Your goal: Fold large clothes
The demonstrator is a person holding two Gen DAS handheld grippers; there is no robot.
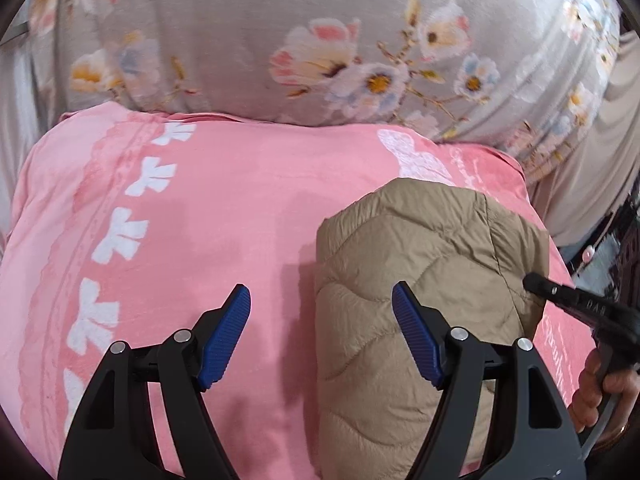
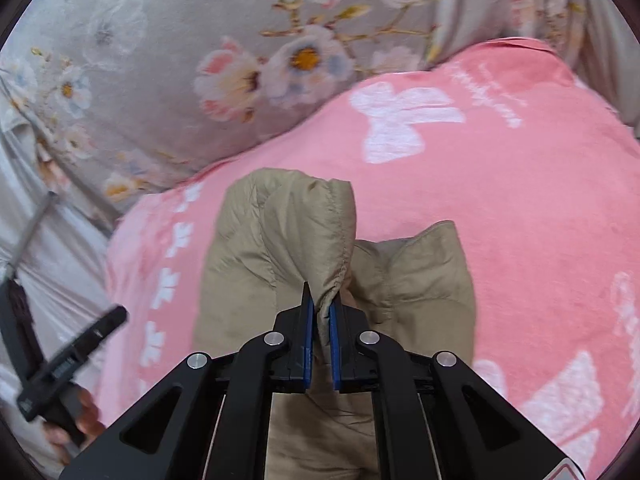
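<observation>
A tan quilted puffer jacket point(image 1: 424, 264) lies bunched on a pink blanket point(image 1: 224, 216) with white bow prints. My left gripper point(image 1: 321, 304) is open and empty above the jacket's left edge, with one blue fingertip point(image 1: 404, 304) over the jacket and the other over the blanket. My right gripper point(image 2: 321, 304) is shut on a gathered hem or cuff of the jacket point(image 2: 316, 232) and holds that fold raised above the rest of the garment. The right gripper's black body also shows at the right edge of the left wrist view point(image 1: 576, 300).
A grey floral sheet point(image 1: 280, 32) covers the bed beyond the pink blanket point(image 2: 520, 200). The left gripper's handle and the hand on it point(image 2: 60, 376) show at the left edge of the right wrist view. Dark clutter point(image 1: 616, 240) lies beyond the bed's right edge.
</observation>
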